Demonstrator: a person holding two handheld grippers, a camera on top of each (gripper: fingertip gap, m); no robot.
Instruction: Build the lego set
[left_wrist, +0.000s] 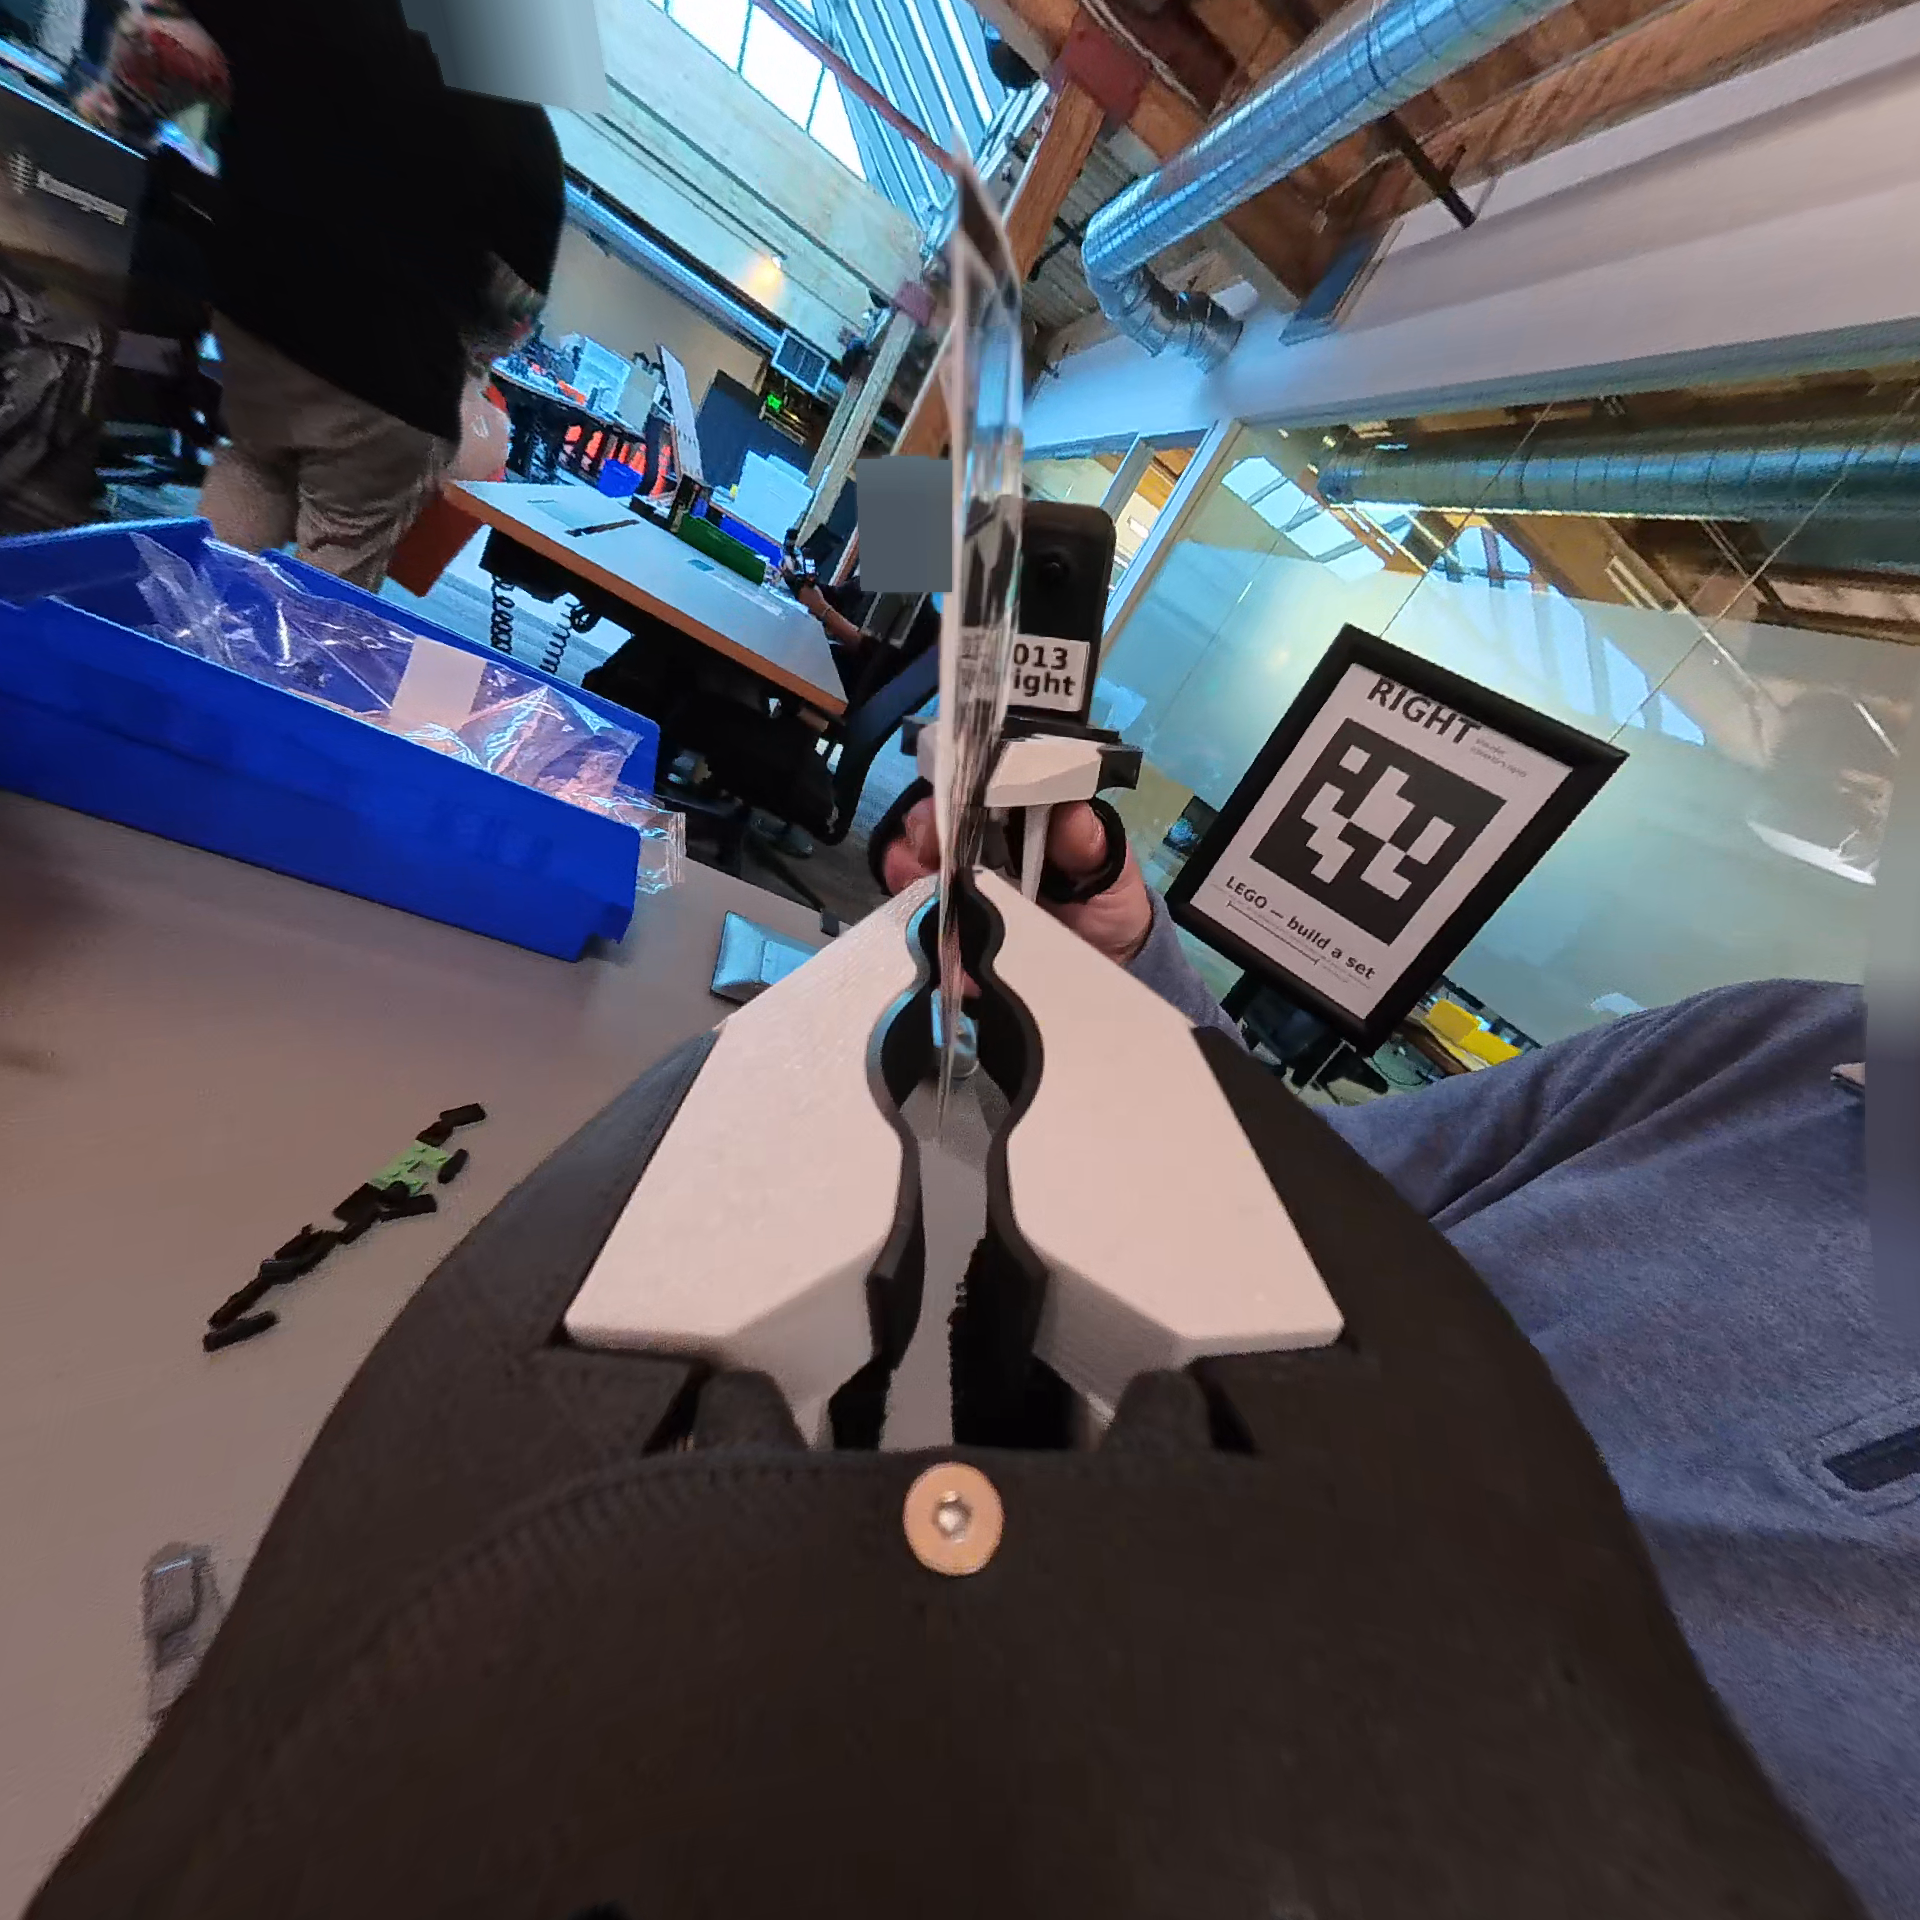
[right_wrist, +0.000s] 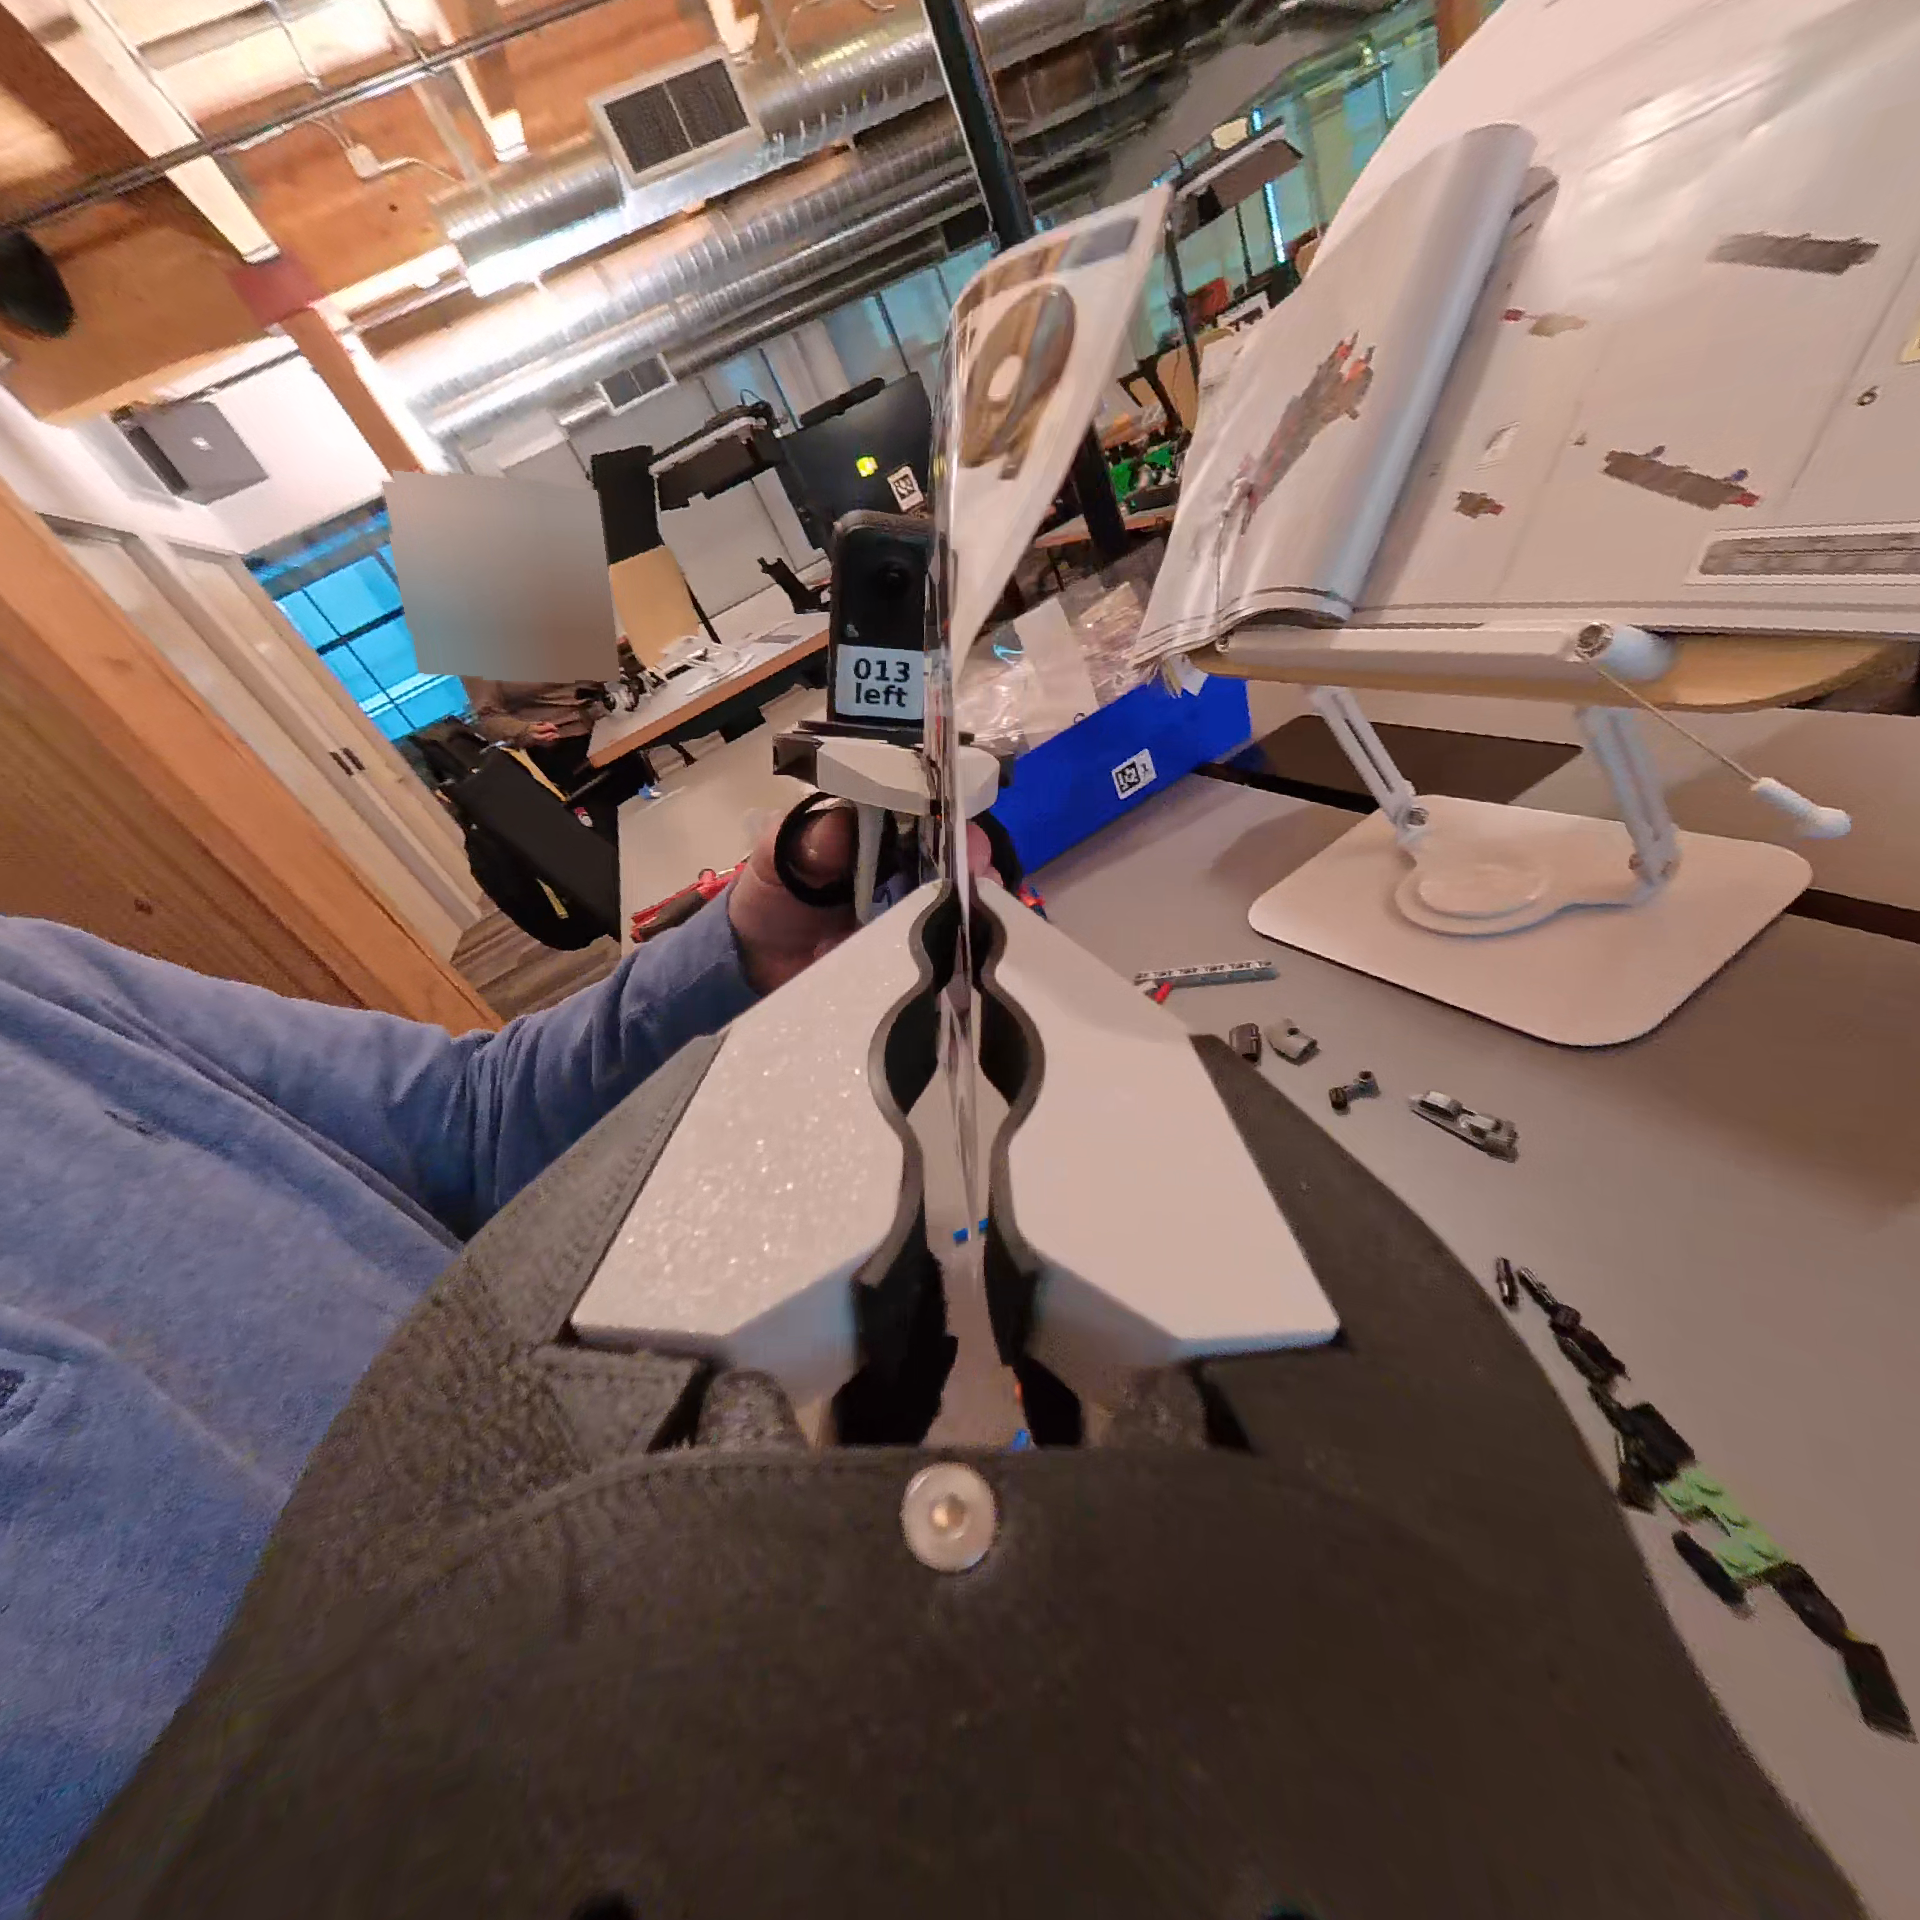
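White fingers of both grippers are pinching 1 thin printed sheet (left_wrist: 982, 582) from opposite sides, holding it upright and edge-on above the grey table (left_wrist: 260, 1039). In the left wrist view, the left gripper (left_wrist: 951, 1049) is pressing its jaws together on the sheet's lower edge, while the right gripper (left_wrist: 1023, 790) is facing it from beyond, a hand (left_wrist: 1117, 894) gripping its black finger loops. In the right wrist view, the right gripper (right_wrist: 961, 1049) is likewise clamping the sheet (right_wrist: 1023, 416), whose upper part is curling to the right, and the left gripper (right_wrist: 883, 769) is showing beyond it in the person's other hand (right_wrist: 790, 925). Black and green lego pieces (left_wrist: 353, 1216) are lying in a loose line on the table, left of the left gripper. The same pieces (right_wrist: 1704, 1507) are sitting well right of the right gripper, with several grey parts (right_wrist: 1382, 1081) scattered farther on. An open booklet (right_wrist: 1455, 416) is resting on a white stand (right_wrist: 1527, 904) behind them. Crumpled clear bags are filling a blue bin (left_wrist: 312, 769) at the table's far edge. A framed sign (left_wrist: 1392, 831) is standing at the right.
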